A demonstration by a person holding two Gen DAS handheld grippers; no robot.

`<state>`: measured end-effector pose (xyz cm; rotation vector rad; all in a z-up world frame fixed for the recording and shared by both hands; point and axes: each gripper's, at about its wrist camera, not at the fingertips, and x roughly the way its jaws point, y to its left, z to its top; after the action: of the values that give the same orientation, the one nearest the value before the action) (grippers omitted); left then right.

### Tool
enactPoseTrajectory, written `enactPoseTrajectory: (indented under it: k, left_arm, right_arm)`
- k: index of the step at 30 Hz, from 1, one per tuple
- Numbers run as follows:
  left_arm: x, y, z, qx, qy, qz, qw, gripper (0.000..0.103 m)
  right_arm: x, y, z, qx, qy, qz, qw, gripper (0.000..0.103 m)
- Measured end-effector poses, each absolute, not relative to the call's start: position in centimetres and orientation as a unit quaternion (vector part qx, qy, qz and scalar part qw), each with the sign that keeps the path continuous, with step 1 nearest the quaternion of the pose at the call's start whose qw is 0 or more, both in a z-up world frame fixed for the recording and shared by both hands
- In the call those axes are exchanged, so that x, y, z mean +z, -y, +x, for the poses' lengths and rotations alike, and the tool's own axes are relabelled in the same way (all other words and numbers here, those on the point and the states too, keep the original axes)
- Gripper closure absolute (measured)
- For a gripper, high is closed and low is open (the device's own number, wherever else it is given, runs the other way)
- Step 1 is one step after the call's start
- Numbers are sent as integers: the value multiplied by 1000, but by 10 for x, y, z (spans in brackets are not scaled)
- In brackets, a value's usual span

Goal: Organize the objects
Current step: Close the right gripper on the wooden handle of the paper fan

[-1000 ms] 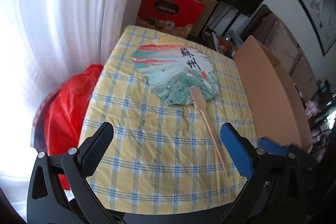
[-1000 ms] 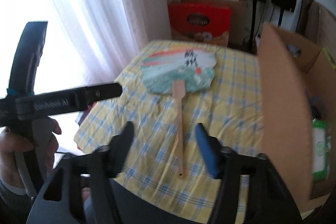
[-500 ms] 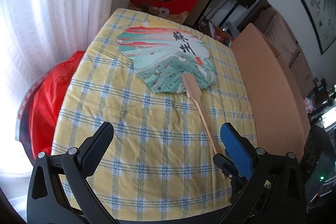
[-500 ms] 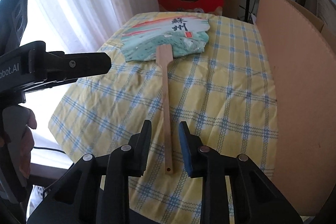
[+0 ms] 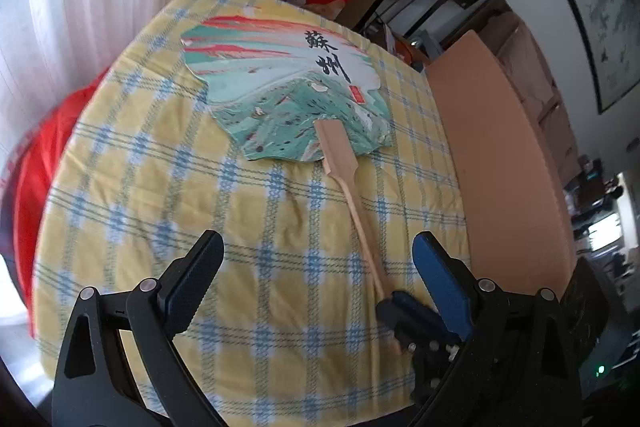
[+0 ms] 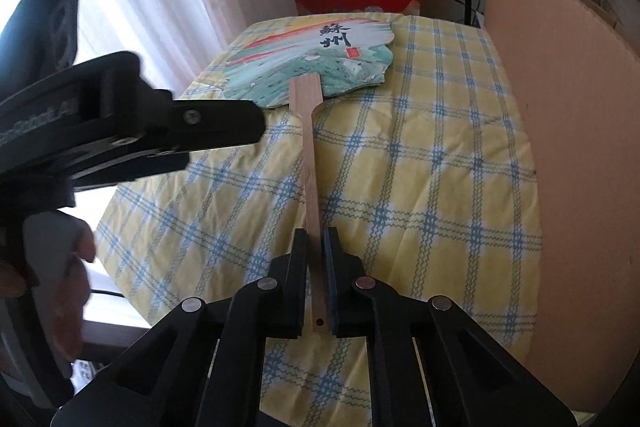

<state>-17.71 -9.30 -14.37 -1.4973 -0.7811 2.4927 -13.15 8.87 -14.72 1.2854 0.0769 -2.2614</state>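
Right claw (image 6: 316, 255) pitched steeply down at the tablecloth (image 6: 420, 187), 2 fingers pinched tight on the fan's (image 6: 316, 67) wooden handle (image 6: 311, 183) near its free end. Handle runs straight ahead from between the pads; the holed tip pokes back just behind them. Painted fan face lies flat on the cloth well ahead of this claw, calligraphy side up. Cardboard box (image 6: 560, 147) wall stands to the right of the claw.

Left claw (image 5: 316, 259) also tilted steeply down, jaws wide but closing, nothing pinched; only bare cloth (image 5: 160, 187) lies between its fingers. Handle (image 5: 360, 223) passes just inside its right finger (image 5: 438, 277), and the right claw's tips (image 5: 404, 307) sit just beside that finger. Fan face (image 5: 288, 87) lies well ahead of this claw.

From the right wrist view, left claw body (image 6: 132, 123) reaches in from the left, above the cloth, with the person's hand (image 6: 60, 267) wrapped around its grip below.
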Motion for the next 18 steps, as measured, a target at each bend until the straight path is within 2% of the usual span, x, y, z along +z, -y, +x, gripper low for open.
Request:
enactPoseTrajectory:
  k: [5, 8, 13, 17, 18]
  left_arm:
    - [-153, 98, -182, 813, 310, -488, 73, 11]
    - [-154, 101, -184, 807, 331, -483, 80, 16]
    - [-157, 105, -186, 796, 367, -474, 87, 40]
    - [-164, 112, -188, 777, 416, -464, 92, 53]
    - [-166, 112, -189, 772, 425, -462, 95, 60]
  right_arm:
    - [-144, -89, -120, -818, -4, 490, 301, 97]
    - [-139, -91, -114, -810, 13, 495, 316, 96]
    - [-129, -95, -111, -802, 39, 496, 332, 96]
    - [-120, -92, -102, -799, 42, 490, 346, 95]
    - [-119, -92, -100, -799, 41, 489, 347, 95]
